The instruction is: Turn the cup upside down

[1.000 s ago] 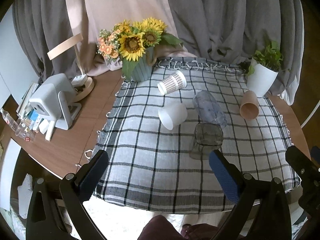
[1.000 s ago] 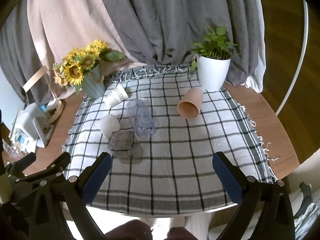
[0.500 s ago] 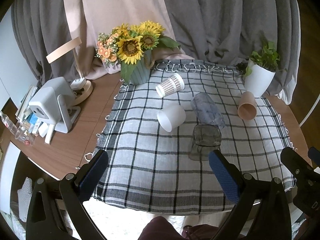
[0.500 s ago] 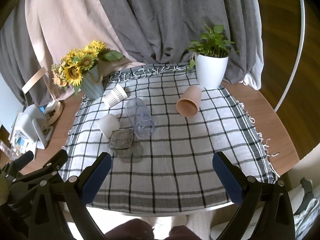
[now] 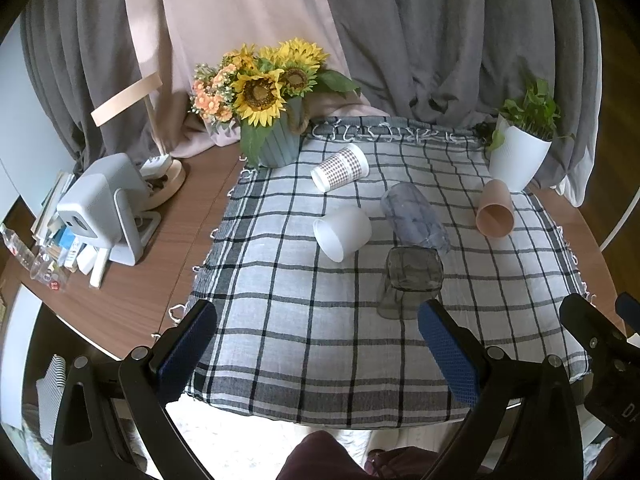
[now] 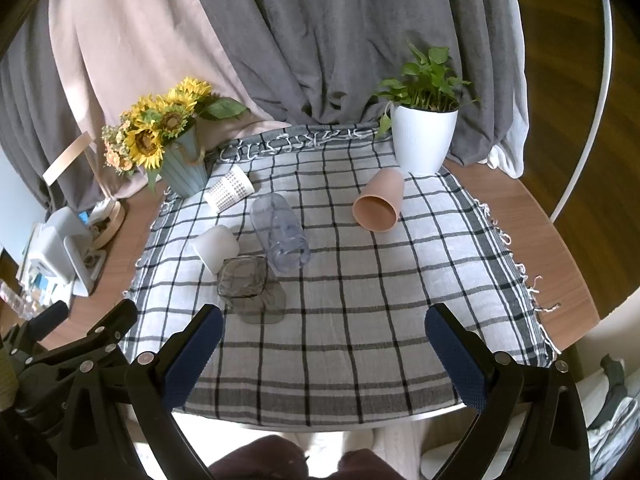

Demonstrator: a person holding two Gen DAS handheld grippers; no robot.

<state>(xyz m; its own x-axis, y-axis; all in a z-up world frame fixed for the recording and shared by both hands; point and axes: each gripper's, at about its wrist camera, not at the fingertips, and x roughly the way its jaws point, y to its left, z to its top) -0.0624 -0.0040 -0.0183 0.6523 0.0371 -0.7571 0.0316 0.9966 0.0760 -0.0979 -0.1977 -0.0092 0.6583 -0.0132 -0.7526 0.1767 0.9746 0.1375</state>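
While both grippers' jaws stand wide apart and empty, treat the nearest smoky glass tumbler (image 5: 412, 280) as rigid, slippery, breakable; grip across its side walls.

Both fisheye views look from the near edge of the round wooden table (image 5: 132, 288) toward the grey and beige curtains (image 6: 320, 40) at the far side, angled down over the black-and-white checked tablecloth (image 5: 320, 320).

The left wrist view sits further left, so it takes in the grey box-shaped device (image 5: 100, 212) on bare wood and has the smoky square glass tumbler (image 5: 412, 284) right of centre. The right wrist view sits further right, showing the table's right rim and the tumbler (image 6: 244, 280) left of centre.

Both share the cloth, the sunflower bouquet in a blue-grey ribbed vase (image 6: 176, 140) and the white potted green plant (image 5: 520, 148). Each view catches the other gripper's black frame at its edge.
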